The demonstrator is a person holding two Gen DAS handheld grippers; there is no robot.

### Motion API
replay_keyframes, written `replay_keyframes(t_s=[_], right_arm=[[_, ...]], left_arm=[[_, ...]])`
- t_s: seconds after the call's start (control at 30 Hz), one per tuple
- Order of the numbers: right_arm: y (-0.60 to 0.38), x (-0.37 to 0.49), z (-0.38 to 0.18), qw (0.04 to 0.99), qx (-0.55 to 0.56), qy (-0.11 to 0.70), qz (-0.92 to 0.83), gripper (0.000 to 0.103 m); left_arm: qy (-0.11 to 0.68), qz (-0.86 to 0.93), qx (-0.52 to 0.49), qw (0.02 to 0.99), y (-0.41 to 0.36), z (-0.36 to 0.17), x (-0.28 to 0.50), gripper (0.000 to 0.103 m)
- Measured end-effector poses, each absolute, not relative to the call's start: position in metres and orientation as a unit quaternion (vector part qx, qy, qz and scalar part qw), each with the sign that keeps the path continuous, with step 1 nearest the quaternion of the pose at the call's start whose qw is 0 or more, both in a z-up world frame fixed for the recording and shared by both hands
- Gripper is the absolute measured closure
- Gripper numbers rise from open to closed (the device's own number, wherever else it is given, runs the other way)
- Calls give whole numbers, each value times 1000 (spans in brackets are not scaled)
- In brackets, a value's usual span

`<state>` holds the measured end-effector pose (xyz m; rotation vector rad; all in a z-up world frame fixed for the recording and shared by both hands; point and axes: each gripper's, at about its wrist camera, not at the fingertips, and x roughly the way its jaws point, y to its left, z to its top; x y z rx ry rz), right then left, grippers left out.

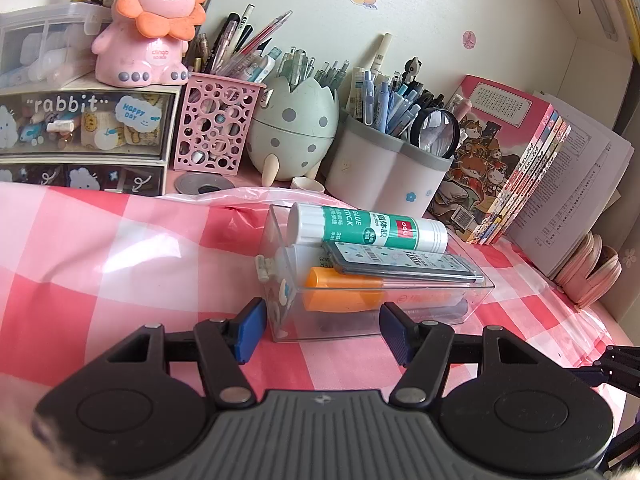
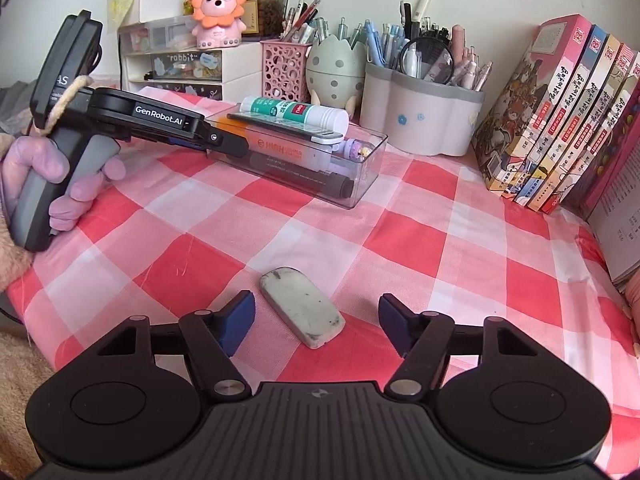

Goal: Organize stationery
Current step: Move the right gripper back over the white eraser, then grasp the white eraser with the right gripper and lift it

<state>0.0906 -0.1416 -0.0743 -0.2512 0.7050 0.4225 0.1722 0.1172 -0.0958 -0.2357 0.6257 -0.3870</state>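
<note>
**Item 1, eraser**: smudged grey-white and lying flat and askew on the checked cloth, well in front of the clear box. Your right gripper stands over it with the jaws wide. The eraser is between the pads but neither pad presses on it, and its near end runs under the line of the fingertips.

**Item 2, clear box:** your left gripper is closed on its near end, one pad against each side wall. From the right wrist only one side of those fingers shows.

**Contents of the box:**
- On top, a green-and-white glue stick.
- Against the glue stick, a flat grey lead case.
- Below them, an orange highlighter.
- At the bottom, a dark marker, blurred through the plastic.
- At the far end, a small purple-capped piece, too hidden to identify.

**Behind the box:**
- A grey-rimmed white pen pot.
- An egg-shaped holder.
- A pink pierced holder.

The pens in all three are too crowded to tell apart.

**Left of the box:** a drawer unit with a pink lion figure on top. The drawer contents are unclear.

**Right of the box:** leaning books, cut off at the frame edge.

**Your left hand**: on the grip handle, partly out of frame.
</note>
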Motion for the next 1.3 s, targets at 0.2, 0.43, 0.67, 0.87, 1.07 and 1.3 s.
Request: replay_keyframes(t_s=[0.2,0.43,0.67,0.87,1.07,1.3], right_arm=[[-139,89,-74,908,-119,341,212,45],[-138,88,-73,906,-120,341,221,52],[-136,88,-73,904,-125,341,227,61],[-132,87,-72,902,-132,344,223,70],[-131,88,-72,904,-124,349,216,71],[-127,94,-69,906,-107,351,211,72]], left_arm=[[305,-189,-115,926,117,-96,172,67],[305,-189,-115,926,117,-96,172,67],[305,-189,-115,926,117,-96,172,67],[305,-189,-115,926,118,-96,172,67],[305,-189,-115,926,117,-96,172,67],[305,-189,-115,926,118,-96,172,67]])
